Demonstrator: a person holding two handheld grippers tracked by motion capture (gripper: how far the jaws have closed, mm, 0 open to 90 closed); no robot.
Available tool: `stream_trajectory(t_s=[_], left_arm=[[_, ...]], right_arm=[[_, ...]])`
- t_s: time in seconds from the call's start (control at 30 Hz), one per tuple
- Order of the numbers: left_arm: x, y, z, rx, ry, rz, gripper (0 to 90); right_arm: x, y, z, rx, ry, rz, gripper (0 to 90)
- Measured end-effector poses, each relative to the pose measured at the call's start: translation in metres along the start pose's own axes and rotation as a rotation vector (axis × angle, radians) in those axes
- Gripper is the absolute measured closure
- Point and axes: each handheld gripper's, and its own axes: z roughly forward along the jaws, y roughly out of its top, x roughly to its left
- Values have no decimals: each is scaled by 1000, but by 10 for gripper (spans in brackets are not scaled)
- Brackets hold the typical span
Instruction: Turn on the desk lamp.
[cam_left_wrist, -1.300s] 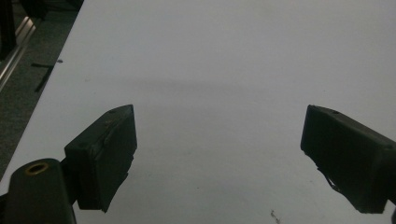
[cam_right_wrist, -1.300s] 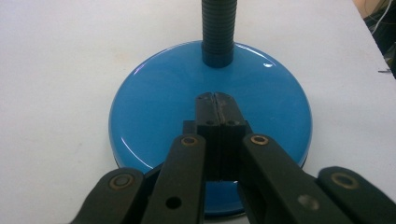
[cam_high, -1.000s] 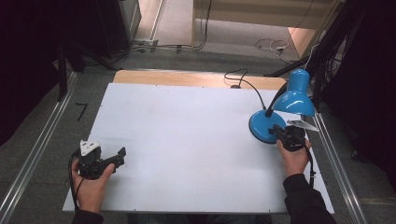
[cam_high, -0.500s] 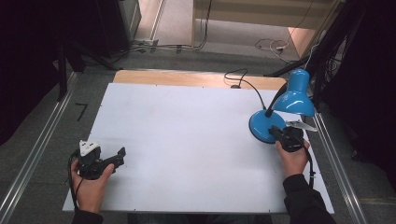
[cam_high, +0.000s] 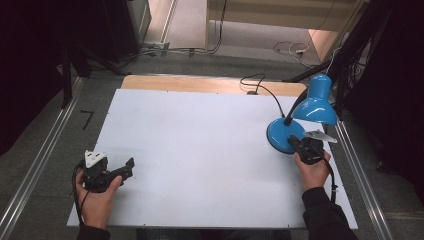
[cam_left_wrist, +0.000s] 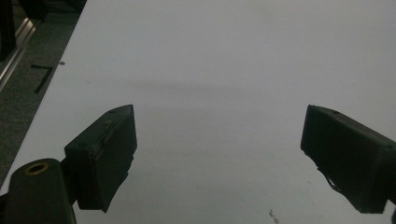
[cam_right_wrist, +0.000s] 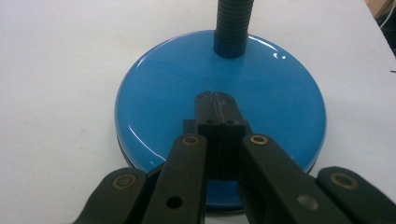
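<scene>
Blue lamp (cam_high: 300, 125), right table (cam_high: 200, 150) edge. Right gripper (cam_right_wrist: 215, 100): jaws pressed together over lamp base (cam_right_wrist: 219, 107). Left gripper (cam_left_wrist: 219, 149): jaws wide, over bare tabletop. No legible writing.

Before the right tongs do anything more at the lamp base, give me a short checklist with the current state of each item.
1. Right tongs closed: ok, jaws together over the lamp base.
2. Tips actually pressing the base: cannot tell; they overlap it in the right gripper view, but contact is not clear.
3. Lamp upright: ok, base flat on the table, shade above it.
4. Cord free of the tongs: ok, it trails off the far edge.
5. Left tongs out of the way: ok, open over bare table at the near left.
6. A switch on the base: cannot tell.
</scene>
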Motion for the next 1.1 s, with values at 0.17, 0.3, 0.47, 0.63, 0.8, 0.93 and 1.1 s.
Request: stream_trajectory(t_s=[0.17,0.3,0.47,0.63,0.8,0.93,1.1], left_arm=[[0,0,-1,-2,-3,-1,116],[1,0,-1,-2,-2,-1,116],[0,1,0,-1,-7,-3,116],[1,0,0,0,-6,0,116],[0,0,-1,-2,-5,-2,116],[0,0,0,-2,-6,-2,116],[0,0,0,-1,-5,0,116]], right_arm=[[1,-2,-1,4,-4,0,882],[2,-4,-3,2,0,-2,882],[-1,-2,-9,5,15,23,881],[-4,3,-24,-28,57,56,859],[-4,4,-28,-36,84,75,761],[-5,6,-31,-35,99,92,604],[-3,5,-30,-20,92,73,339]])
